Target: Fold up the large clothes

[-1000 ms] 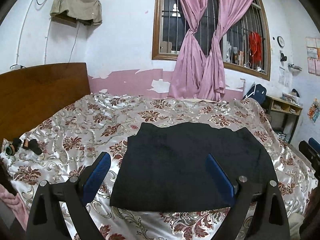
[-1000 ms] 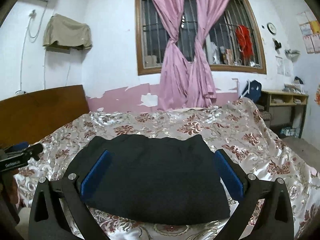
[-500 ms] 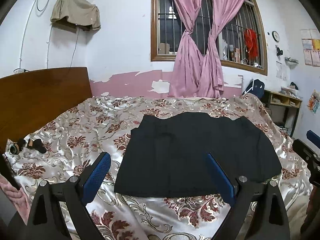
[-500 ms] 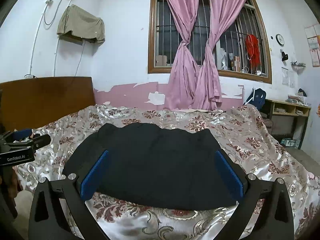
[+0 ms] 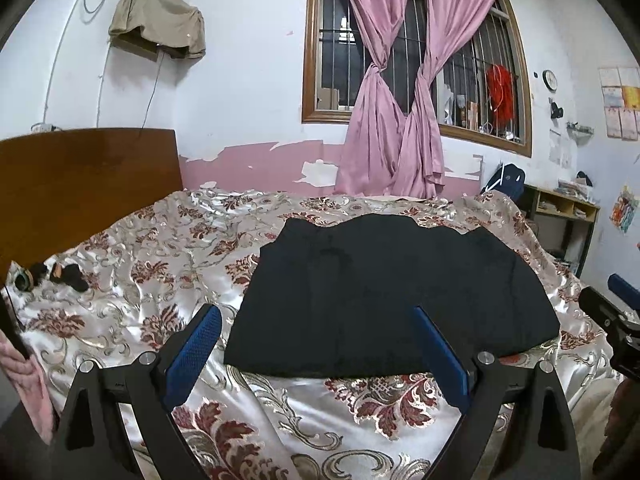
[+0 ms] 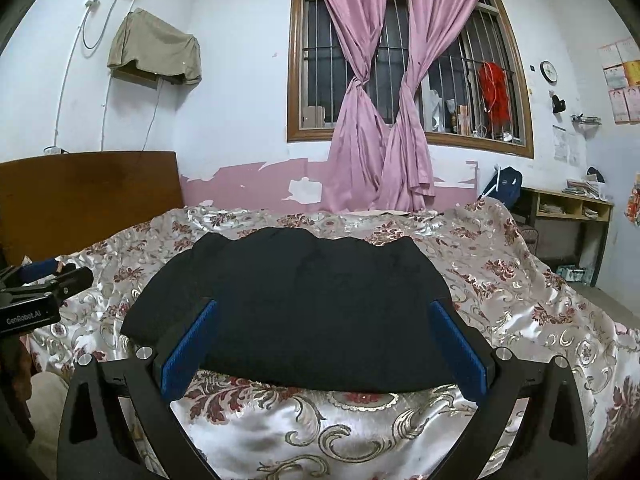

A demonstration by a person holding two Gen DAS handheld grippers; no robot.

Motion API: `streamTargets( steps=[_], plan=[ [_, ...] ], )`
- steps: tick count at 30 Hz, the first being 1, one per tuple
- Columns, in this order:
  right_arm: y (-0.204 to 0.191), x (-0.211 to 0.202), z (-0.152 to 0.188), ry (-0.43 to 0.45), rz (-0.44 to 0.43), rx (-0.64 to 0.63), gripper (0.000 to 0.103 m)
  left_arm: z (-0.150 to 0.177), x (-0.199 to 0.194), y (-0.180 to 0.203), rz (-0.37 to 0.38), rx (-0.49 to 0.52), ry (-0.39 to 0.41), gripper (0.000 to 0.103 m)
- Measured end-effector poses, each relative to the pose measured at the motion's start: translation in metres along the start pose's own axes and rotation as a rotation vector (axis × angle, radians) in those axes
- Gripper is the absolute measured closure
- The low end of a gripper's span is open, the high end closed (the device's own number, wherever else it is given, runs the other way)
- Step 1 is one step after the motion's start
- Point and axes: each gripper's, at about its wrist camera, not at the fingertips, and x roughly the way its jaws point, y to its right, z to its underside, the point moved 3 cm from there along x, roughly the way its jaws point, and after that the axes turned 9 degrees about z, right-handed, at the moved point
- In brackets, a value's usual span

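Black garment (image 5: 384,300) folded flat mid-bed, toward the near edge of floral bedspread (image 5: 160,248). Small dark items (image 5: 64,274) near headboard (image 5: 80,184), indistinct. Left gripper (image 5: 316,344) and right gripper (image 6: 324,340): jaws wide, empty.

The garment (image 5: 384,296) lies on the bedspread (image 5: 160,264), headboard (image 5: 80,184) at left.

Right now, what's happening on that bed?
A person holds a two-finger gripper in each hand over a bed. A black garment lies folded flat on the floral bedspread. The left gripper and right gripper are both open, holding nothing, near the garment's front edge.
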Motion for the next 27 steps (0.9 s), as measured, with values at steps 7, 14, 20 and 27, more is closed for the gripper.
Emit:
streamTargets(
  steps=[7,14,20,27],
  plan=[
    [-0.002,0.003,0.018,-0.047,-0.002,0.01,0.002,0.022,0.006,-0.001,0.0,-0.01,-0.032,0.007],
    [-0.005,0.0,0.032,-0.056,0.02,-0.009,0.002,0.039,0.005,0.004,-0.013,0.01,-0.047,0.007],
    [-0.011,0.008,0.04,-0.098,0.011,-0.026,0.002,0.043,0.009,0.004,-0.038,0.021,-0.058,0.007],
    [-0.01,0.013,0.045,-0.118,0.027,-0.025,0.002,0.049,0.013,0.001,-0.05,0.016,-0.07,0.007]
  ],
)
